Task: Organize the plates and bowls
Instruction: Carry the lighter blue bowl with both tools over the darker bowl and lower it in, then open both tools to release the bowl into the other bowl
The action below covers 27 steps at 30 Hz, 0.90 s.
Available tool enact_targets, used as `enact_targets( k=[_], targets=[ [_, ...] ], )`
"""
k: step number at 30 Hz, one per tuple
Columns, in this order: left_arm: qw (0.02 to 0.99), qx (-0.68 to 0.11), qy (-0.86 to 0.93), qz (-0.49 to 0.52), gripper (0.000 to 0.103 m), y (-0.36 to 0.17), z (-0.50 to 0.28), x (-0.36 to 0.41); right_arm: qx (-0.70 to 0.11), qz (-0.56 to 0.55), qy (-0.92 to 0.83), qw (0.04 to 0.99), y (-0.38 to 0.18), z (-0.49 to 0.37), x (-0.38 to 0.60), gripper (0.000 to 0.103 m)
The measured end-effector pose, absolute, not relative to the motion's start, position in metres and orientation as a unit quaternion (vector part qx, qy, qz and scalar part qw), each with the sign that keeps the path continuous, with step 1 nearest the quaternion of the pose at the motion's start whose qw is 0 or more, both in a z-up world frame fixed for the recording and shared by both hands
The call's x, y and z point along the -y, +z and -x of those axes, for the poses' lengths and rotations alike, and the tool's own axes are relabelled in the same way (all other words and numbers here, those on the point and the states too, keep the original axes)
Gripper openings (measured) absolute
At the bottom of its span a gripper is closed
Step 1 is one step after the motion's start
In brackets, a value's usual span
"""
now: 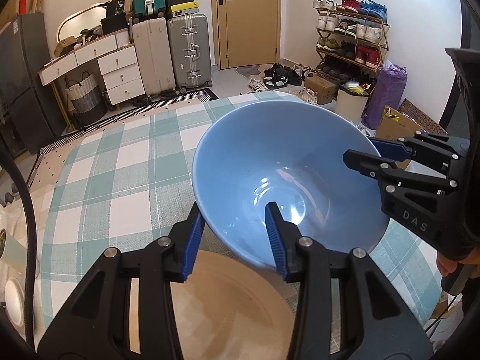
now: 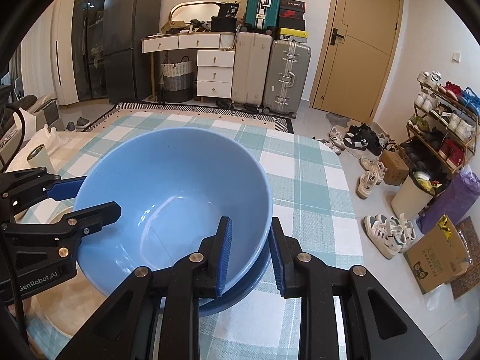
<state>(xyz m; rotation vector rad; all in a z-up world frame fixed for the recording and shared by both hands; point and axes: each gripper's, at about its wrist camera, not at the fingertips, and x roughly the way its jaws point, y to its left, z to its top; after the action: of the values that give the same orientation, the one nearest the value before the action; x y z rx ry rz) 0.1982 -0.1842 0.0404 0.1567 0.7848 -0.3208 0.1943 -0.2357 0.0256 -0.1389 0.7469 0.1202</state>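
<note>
Over a checked tablecloth [image 1: 120, 162], the left gripper [image 1: 237, 240] and right gripper [image 2: 250, 255] each clamp opposite rims of a blue bowl [image 1: 270, 162] above a beige plate [image 1: 228, 306]; glazed, probably slippery and breakable, best held by the rim.

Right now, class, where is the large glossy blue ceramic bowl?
The large glossy blue ceramic bowl is gripped by its rim between the left gripper and the right gripper, tilted over the beige round plate on the green checked tablecloth.
</note>
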Motion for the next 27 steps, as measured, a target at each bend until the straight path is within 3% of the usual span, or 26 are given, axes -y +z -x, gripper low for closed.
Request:
enact_targets(
  k=[27],
  targets=[
    [0.908,-0.369,-0.136,-0.142,0.038,0.002,-0.218,0.213,-0.367,0.119,0.035,0.922,-0.004,-0.200,0.239,0.027]
  ],
)
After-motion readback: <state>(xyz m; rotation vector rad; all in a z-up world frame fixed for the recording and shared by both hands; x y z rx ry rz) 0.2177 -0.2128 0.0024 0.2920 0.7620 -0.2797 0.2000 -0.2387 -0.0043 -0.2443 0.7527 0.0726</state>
